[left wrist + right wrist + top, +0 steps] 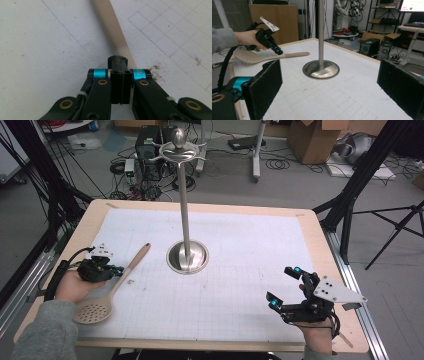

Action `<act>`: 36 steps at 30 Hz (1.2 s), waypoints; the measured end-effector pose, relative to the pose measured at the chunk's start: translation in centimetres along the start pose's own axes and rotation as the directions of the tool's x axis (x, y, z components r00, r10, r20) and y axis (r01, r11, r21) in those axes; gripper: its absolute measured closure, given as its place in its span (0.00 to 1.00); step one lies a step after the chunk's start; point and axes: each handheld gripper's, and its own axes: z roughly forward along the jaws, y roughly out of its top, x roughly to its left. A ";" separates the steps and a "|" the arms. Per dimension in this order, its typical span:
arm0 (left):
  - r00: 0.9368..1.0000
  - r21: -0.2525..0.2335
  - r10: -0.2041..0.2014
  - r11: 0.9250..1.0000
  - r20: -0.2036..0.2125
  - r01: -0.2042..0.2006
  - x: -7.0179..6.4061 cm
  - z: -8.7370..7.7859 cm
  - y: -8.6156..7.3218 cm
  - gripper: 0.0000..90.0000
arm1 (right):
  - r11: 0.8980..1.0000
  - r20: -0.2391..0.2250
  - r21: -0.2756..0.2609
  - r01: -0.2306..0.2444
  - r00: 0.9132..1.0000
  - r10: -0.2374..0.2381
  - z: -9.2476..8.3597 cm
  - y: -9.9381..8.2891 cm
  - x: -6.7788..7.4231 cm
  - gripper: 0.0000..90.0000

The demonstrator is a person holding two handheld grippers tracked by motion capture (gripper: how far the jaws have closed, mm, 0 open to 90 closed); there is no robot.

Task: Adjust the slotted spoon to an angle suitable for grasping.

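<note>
My left hand-held gripper [120, 61] is black, with cyan bands at nine and three o'clock, brass rivets and a black cable; my right hand-held gripper [284, 289] carries a grey triangular plate. My sleeve [47, 330] is grey.

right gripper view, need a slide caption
Between the open right claw, the left claw, shut, meets a slotted spoon beside a steel stand.
</note>
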 end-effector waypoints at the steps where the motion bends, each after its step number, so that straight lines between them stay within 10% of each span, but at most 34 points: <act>1: 1.000 0.001 0.007 1.000 -0.001 -0.007 0.0 0.1 0.0 0.99 | 1.000 0.002 0.000 0.003 1.000 -0.003 0.0 0.0 0.0 0.05; 14: 0.992 0.003 0.081 0.997 0.096 -0.082 -0.6 0.4 0.0 1.00 | 1.000 0.000 0.000 0.004 1.000 -0.004 0.0 0.0 0.0 0.05; 36: 0.947 0.000 0.235 0.971 0.217 -0.241 -2.2 -0.4 -1.0 1.00 | 1.000 0.000 0.009 0.000 1.000 0.000 0.1 -0.1 0.1 0.05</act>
